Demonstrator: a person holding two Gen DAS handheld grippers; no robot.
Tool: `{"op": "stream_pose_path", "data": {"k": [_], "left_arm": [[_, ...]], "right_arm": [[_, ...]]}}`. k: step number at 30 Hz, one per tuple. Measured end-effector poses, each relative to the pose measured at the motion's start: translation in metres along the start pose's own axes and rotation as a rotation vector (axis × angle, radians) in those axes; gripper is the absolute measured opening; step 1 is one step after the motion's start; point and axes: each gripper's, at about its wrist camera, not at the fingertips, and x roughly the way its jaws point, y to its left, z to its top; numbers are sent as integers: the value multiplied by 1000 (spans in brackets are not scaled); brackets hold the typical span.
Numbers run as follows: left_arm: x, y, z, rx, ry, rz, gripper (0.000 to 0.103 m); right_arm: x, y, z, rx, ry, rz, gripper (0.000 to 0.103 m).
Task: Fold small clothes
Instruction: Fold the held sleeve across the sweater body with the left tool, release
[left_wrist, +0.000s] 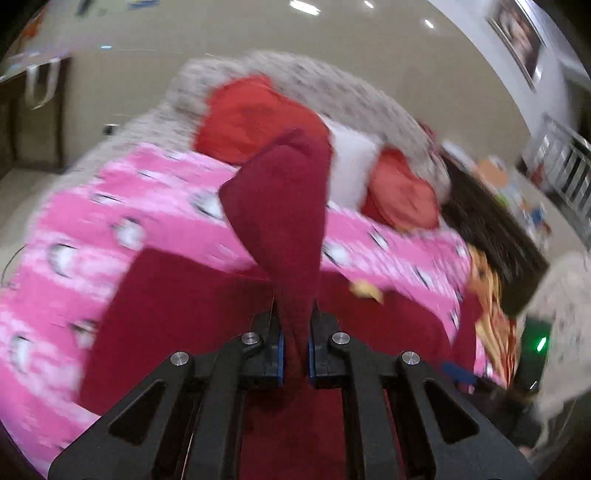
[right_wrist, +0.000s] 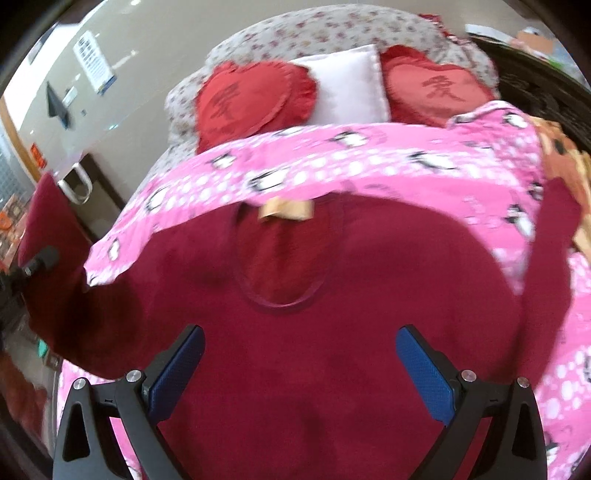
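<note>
I have the dark red sweater (right_wrist: 295, 369) spread on the pink penguin blanket (right_wrist: 369, 162) on the bed, neck opening towards the pillows, a tan label (right_wrist: 286, 212) showing at the collar. My left tool (left_wrist: 295, 328) is nearly closed, its blue pads pinching a strip of the sweater's fabric, which I take to be the left sleeve (left_wrist: 284, 199), though the left wrist picture is smeared and I can't be sure of the exact part. That cloth rises from the pads and stands up in front of the camera, lifted off the blanket.

My right tool (right_wrist: 299, 354) is wide apart and holds nothing; it hangs over the chest of the sweater, just below the neckline, with both pads clear of the cloth as far as I can see.

As for progress, I judge the fold barely begun. The body lies flat and unfolded, the right sleeve (right_wrist: 554, 236) is out to the side over the blanket, and only the one sleeve is raised. Left to do: bring that sleeve across the chest, do the same on the other side, then fold the body up.

Beyond the blanket sit two red heart cushions (right_wrist: 255, 99) with a white pillow (right_wrist: 343, 85) between them.
</note>
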Motion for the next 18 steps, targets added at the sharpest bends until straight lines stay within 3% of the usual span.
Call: {"op": "stream_pose_path", "data": {"k": [3,7,9,10,11,14,18], "left_arm": [[44,-37,-30,54,103,-61,7],[82,-62,-61,132,243,-90,39],[77,-64,-67,149,272,-109,41],[66,-63,-69,164,278,-111,49],[52,-62,-67,175,275,-112,57],[12,-47,-63,180,204,-116,68],[-25,2,-60,167,106,73,70]], "right_arm": [[-8,-27,2,41,-9,-37,103],[-13,-62,4,107,1,-61,103],[-15,-71,5,116,10,-63,103],[-15,-72,5,111,9,-64,103],[-16,-73,4,102,3,-61,103],[-15,-69,4,78,-1,-33,103],[-8,-56,3,29,1,16,103]]}}
